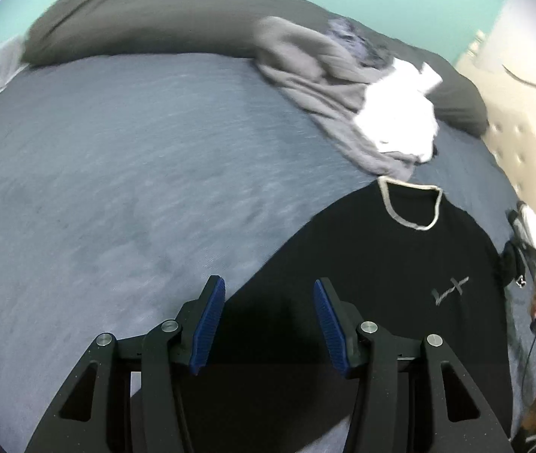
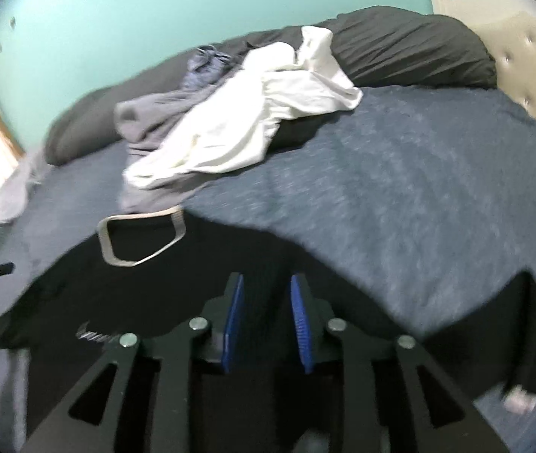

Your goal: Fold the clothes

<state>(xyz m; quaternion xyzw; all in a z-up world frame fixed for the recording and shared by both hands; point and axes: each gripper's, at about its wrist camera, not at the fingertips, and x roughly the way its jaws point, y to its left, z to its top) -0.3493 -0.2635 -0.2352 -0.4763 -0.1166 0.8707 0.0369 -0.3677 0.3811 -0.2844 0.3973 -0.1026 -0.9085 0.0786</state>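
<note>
Blue-padded fingers of the left gripper stood released, nothing between them. Beyond the right finger, the black T-shirt lay flat on the blue bedspread; a heap of grey and white clothes lay farther ahead.

On the right wrist view, the right gripper stood partly released, jaws narrow, over the shirt's dark fabric. Whether the pads touched it could not be told. The collar lay ahead, left of the fingers.
</note>
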